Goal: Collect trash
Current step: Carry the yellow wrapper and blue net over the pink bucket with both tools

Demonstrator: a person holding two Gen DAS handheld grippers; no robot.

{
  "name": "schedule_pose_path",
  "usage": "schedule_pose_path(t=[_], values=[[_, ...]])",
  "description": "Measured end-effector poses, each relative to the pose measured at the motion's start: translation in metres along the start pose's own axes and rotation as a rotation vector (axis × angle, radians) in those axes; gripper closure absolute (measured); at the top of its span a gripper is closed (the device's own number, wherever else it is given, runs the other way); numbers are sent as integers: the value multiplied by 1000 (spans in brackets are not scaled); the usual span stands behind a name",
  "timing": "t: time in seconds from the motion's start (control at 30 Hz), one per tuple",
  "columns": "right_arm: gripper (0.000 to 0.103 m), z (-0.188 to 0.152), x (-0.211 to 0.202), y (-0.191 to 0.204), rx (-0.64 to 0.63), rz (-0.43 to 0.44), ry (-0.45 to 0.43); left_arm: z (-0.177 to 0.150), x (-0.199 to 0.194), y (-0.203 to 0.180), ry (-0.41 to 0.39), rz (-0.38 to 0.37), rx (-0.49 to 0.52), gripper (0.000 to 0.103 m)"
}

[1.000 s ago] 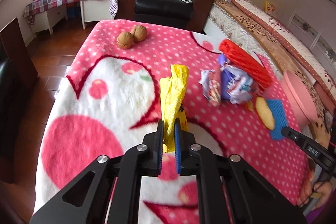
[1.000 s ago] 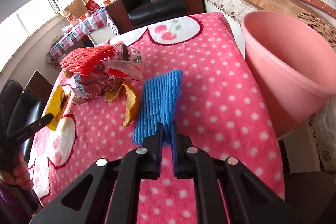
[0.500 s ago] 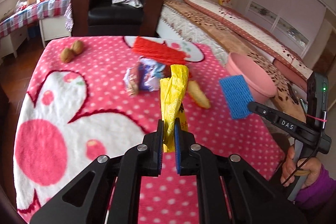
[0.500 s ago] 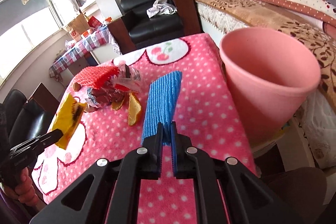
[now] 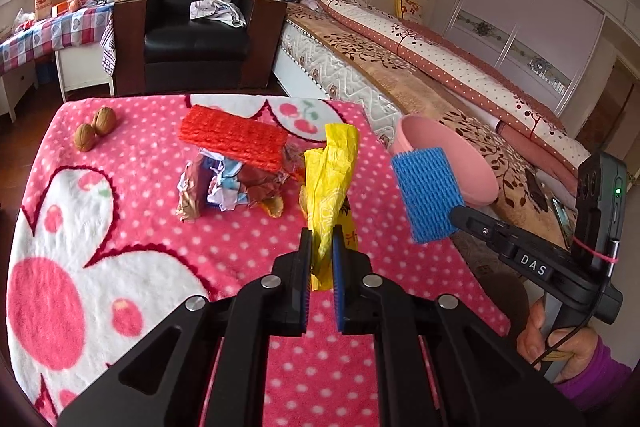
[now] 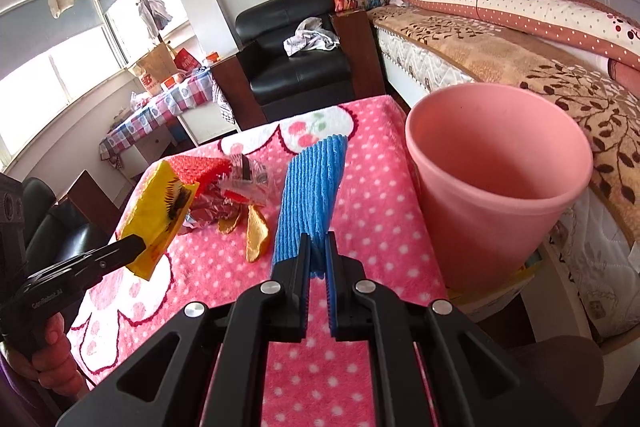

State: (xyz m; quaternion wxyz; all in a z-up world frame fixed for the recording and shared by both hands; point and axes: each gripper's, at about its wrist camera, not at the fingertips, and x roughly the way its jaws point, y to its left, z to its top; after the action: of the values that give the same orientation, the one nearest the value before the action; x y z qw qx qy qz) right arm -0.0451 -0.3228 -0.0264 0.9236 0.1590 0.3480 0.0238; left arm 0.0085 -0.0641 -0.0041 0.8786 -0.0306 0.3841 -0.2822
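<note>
We are pinching a crumpled yellow plastic wrapper (image 5: pixel 330 179) in our left gripper (image 5: pixel 320 259), and a blue ribbed foam net sleeve (image 6: pixel 310 203) in our right gripper (image 6: pixel 318 259). A round pink plastic bin (image 6: pixel 496 211) is sitting just right of the right gripper.

Pink polka-dot blanket (image 5: pixel 160 227), two walnuts (image 5: pixel 95 129), crumpled wrappers (image 5: pixel 224 187) under red foam net (image 5: pixel 234 139)
</note>
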Motion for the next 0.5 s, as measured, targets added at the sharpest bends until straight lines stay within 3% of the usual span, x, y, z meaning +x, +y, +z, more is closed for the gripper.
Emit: schedule_pose_path(t=[0.5], values=[[97,12,-2,5,-90,38,-25,8,1,-10,-36,63,-44,94]])
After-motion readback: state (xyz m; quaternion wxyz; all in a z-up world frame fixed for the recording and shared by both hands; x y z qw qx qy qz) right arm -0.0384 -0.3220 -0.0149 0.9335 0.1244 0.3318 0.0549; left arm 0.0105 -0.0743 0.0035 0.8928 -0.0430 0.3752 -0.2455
